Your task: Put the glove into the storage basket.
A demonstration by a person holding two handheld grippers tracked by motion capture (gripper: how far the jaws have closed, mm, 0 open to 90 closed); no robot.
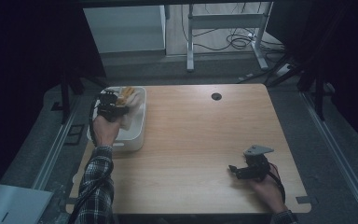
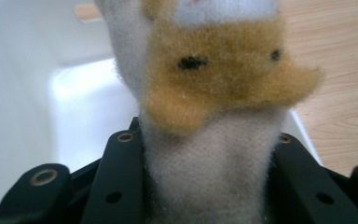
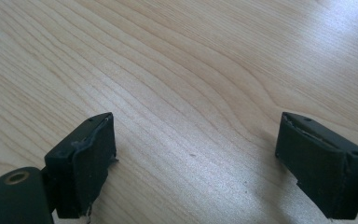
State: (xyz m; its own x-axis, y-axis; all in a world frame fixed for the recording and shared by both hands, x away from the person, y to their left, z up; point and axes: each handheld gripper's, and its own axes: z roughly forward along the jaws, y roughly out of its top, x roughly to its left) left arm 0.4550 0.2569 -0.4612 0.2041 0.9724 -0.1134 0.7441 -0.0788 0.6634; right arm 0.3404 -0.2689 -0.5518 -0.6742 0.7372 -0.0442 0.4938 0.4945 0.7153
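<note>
My left gripper [image 1: 113, 105] clamps a fuzzy white-and-tan plush toy [image 2: 214, 93] over the white plastic bin [image 1: 137, 135] at the table's left edge. My right gripper [image 3: 196, 163] rests wide apart on the bare wooden table [image 3: 191, 70].

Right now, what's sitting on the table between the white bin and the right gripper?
Nothing: in the high view, bare wooden table runs from the white bin to the open right gripper.
</note>
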